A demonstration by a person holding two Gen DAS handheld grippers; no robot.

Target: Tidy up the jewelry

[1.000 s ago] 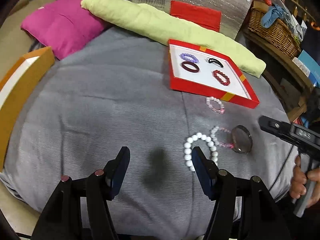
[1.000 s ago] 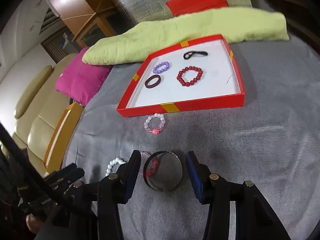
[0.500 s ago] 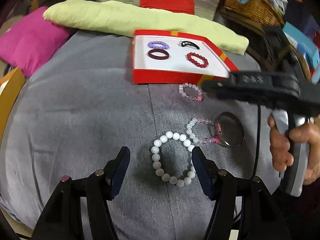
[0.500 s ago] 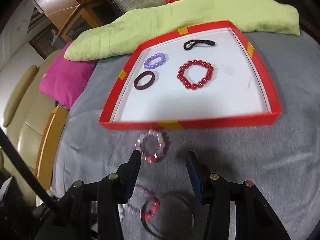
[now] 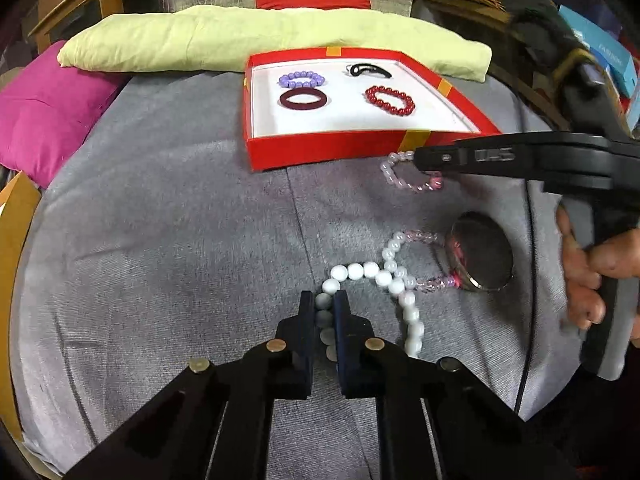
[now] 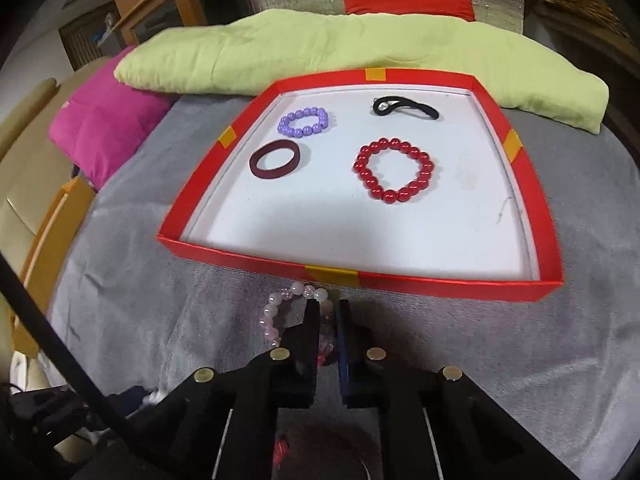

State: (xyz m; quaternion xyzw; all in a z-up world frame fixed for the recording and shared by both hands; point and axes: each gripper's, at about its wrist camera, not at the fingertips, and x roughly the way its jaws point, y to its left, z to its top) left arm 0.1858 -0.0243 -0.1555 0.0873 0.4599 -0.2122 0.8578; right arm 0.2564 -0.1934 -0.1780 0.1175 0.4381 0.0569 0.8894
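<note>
On the grey cloth, my left gripper (image 5: pixel 322 300) has its jaws closing tight on a white bead bracelet (image 5: pixel 370 270), with beads pinched between the pads. My right gripper (image 6: pixel 328 308) is closing on a pale pink bead bracelet (image 6: pixel 274 312) just in front of the red tray (image 6: pixel 400 280). The left wrist view shows that gripper (image 5: pixel 420 159) from the side over the pink bracelet (image 5: pixel 390 174). The tray holds a purple bead bracelet (image 6: pixel 304 122), a dark red bangle (image 6: pixel 274 159), a red bead bracelet (image 6: pixel 394 176) and a black hair tie (image 6: pixel 404 108).
A clear pink bead bracelet (image 5: pixel 420 236) lies against a round metal-rimmed disc (image 5: pixel 482 256), touching the white beads. Behind the tray lie a lime-green pillow (image 5: pixel 240 36) and a magenta cushion (image 5: pixel 48 112). A hand (image 5: pixel 588 272) holds the right gripper's handle.
Both grippers went from open to shut. The left moved right onto the white bracelet. The right moved forward from the round disc to the pink bracelet by the tray.
</note>
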